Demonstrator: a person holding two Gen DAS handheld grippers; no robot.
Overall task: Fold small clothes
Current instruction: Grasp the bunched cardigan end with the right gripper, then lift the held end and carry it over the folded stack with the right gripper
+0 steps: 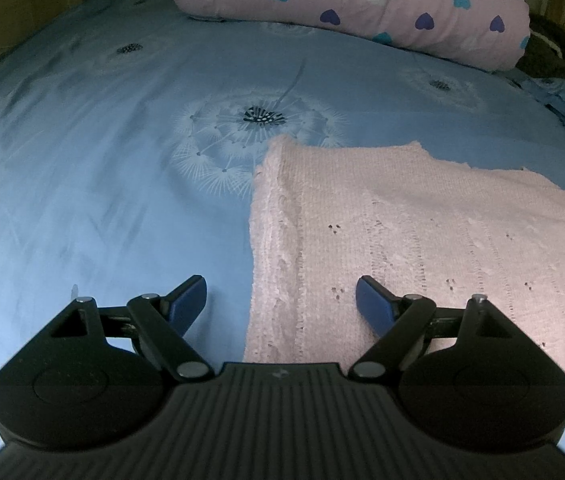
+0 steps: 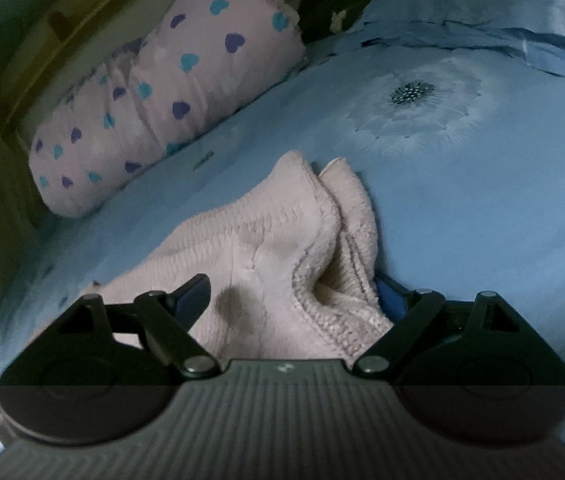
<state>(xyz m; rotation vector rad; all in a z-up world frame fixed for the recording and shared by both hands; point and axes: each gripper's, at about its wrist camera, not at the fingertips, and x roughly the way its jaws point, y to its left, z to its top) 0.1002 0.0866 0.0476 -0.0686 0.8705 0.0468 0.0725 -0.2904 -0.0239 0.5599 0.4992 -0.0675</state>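
A small pink knitted garment lies flat on the blue bedsheet. My left gripper is open, its jaws wide apart and straddling the garment's left edge just above it. In the right wrist view the garment is bunched and lifted, with a doubled corner sticking up. My right gripper is open, with the knit lying between its wide-apart jaws; the cloth covers most of the right blue pad.
A pink pillow with blue and purple hearts lies at the head of the bed, also seen in the right wrist view. The sheet has white dandelion prints. A wooden wall or bed frame borders the bed.
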